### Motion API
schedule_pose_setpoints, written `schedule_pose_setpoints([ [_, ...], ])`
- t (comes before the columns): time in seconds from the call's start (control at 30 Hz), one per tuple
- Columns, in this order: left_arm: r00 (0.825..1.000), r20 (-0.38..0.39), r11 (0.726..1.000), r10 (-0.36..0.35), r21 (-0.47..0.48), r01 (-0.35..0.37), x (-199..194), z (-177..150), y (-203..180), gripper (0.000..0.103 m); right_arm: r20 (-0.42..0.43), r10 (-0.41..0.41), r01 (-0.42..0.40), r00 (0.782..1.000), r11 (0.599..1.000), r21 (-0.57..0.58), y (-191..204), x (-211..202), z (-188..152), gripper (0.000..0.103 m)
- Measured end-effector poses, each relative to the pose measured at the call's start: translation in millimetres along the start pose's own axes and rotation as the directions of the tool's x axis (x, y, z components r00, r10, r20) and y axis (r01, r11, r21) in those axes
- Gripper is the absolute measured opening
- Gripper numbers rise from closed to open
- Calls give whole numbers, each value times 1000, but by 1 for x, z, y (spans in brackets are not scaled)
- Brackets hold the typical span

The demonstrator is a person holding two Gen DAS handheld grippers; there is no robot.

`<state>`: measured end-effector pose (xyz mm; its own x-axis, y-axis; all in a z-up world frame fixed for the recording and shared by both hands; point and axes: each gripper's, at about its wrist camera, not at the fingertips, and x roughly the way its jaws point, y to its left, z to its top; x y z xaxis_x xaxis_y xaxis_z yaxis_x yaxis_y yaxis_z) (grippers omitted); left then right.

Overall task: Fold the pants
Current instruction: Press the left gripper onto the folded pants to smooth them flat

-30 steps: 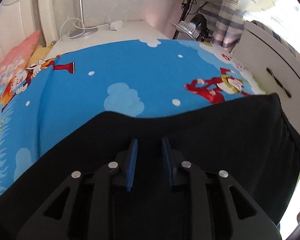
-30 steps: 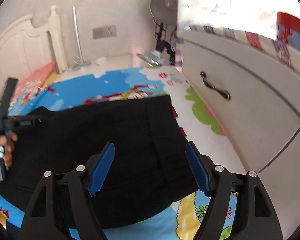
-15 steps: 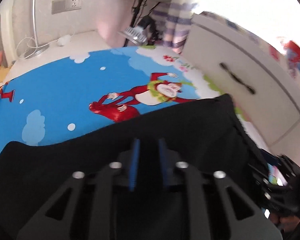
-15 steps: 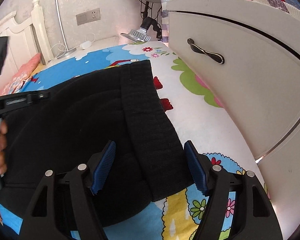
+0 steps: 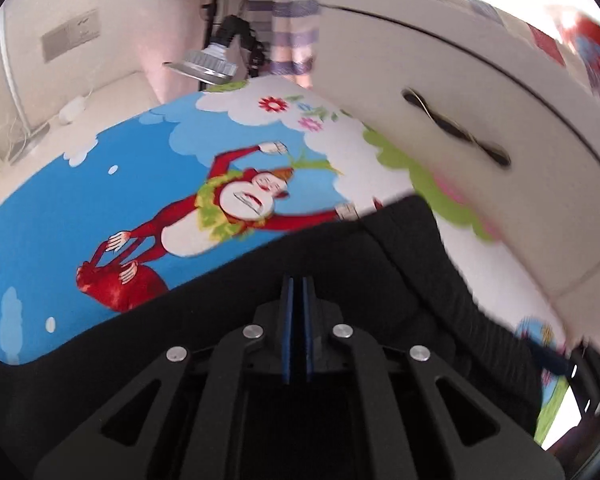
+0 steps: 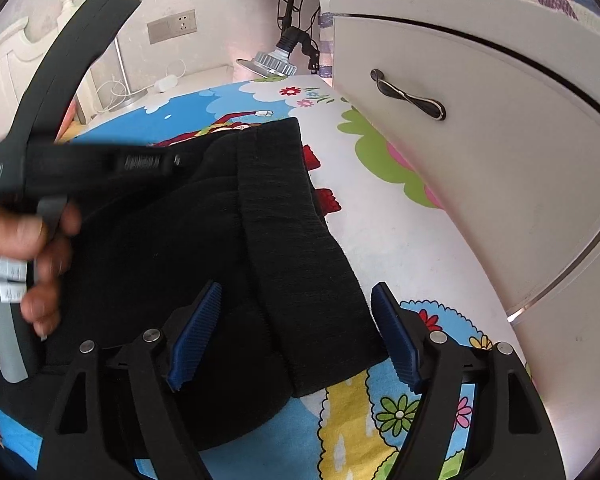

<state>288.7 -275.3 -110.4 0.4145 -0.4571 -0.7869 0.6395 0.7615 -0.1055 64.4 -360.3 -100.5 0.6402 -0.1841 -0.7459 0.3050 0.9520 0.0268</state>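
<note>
Bright cartoon-printed bed sheet [image 6: 384, 216], blue with clouds, flowers and a red monkey figure, spreads out ahead of both your grippers, and a white drawer cabinet [image 6: 500, 128] with a dark curved handle stands to the right of it. Your black fabric pants [image 6: 204, 248] lie on that sheet, directly under and in front of both tools, with the ribbed waistband [image 6: 292, 240] running forward along the right side of the garment.

Your left gripper [image 5: 297, 292] has its blue pads drawn nearly together with only a thin slit between them; black cloth fills the view below and around them, but you cannot tell whether any of it is pinched. Seen from the right wrist, that same left tool crosses the upper left of the view above the pants, with your left hand [image 6: 24, 248] wrapped around its grip.

Your right gripper [image 6: 296, 332] stands wide apart, hovering over the near end of the waistband, one blue pad on each side of it.
</note>
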Motion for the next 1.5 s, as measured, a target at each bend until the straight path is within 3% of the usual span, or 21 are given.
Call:
schedule_pose_setpoints([
  [0.07, 1000, 10, 996, -9, -87, 10, -5, 9, 13, 5, -1, -13, 13, 1000, 1000, -5, 2, -1, 0, 71],
  [0.17, 993, 96, 986, -75, -144, 89, -44, 0, 22, 5, 2, -15, 15, 1000, 1000, -5, 1, -1, -2, 71],
  [0.37, 983, 182, 958, -18, -277, 69, -130, -89, 32, 6, 9, -37, 37, 999, 999, -12, 4, -2, -2, 71],
  [0.5, 989, 131, 960, 65, -278, -26, -144, -149, 19, 7, 4, -47, 47, 999, 999, -20, 7, -4, -2, 72],
  [0.57, 998, 59, 955, 30, -296, -11, -130, -171, 17, 16, -10, -51, 51, 999, 998, -22, 7, -6, 0, 72],
  [0.6, 995, 90, 952, 32, -305, -3, -132, -178, 18, 16, -33, -60, 60, 998, 998, -12, 6, -12, 5, 71],
  [0.63, 995, 88, 955, 42, -298, -14, -133, -178, 16, 16, -31, -70, 70, 997, 998, -3, 5, -18, 10, 70],
  [0.7, 996, 81, 954, 38, -301, -12, -132, -175, 17, 17, 69, -88, 88, 994, 996, 2, 6, -48, 28, 69],
  [0.8, 995, 95, 948, 40, -317, -8, -129, -177, 17, 17, 183, -39, 44, 982, 999, -19, 13, -74, 60, 69],
  [0.93, 993, 98, 953, 62, -302, -29, -130, -178, 12, 17, 141, 5, 8, 990, 996, -89, 41, -41, 95, 68],
  [1.03, 993, 101, 953, 60, -303, -27, -130, -179, 14, 17, 123, 27, -5, 992, 983, -181, 71, -10, 102, 65],
  [1.13, 994, 101, 950, 46, -312, -12, -131, -180, 17, 17, 68, -102, 117, 992, 953, -280, 92, 36, 96, 62],
  [1.17, 994, 105, 945, 28, -327, 7, -134, -180, 20, 17, 22, -165, 164, 986, 943, -289, 89, 57, 92, 62],
  [1.2, 993, 117, 939, 15, -343, 26, -138, -180, 25, 17, 7, -150, 146, 989, 950, -278, 84, 63, 86, 63],
  [1.3, 980, 183, 926, 77, -378, -2, -160, -179, 50, 17, 53, -197, 204, 979, 924, -324, 89, 61, 78, 63],
  [1.4, 962, 209, 876, 178, -479, -58, -186, -185, 98, 17, 121, -246, 273, 962, 892, -359, 99, 61, 69, 63],
  [1.5, 933, 201, 810, 298, -570, -136, -215, -205, 148, 17, 130, -251, 281, 959, 894, -348, 98, 59, 70, 64],
])
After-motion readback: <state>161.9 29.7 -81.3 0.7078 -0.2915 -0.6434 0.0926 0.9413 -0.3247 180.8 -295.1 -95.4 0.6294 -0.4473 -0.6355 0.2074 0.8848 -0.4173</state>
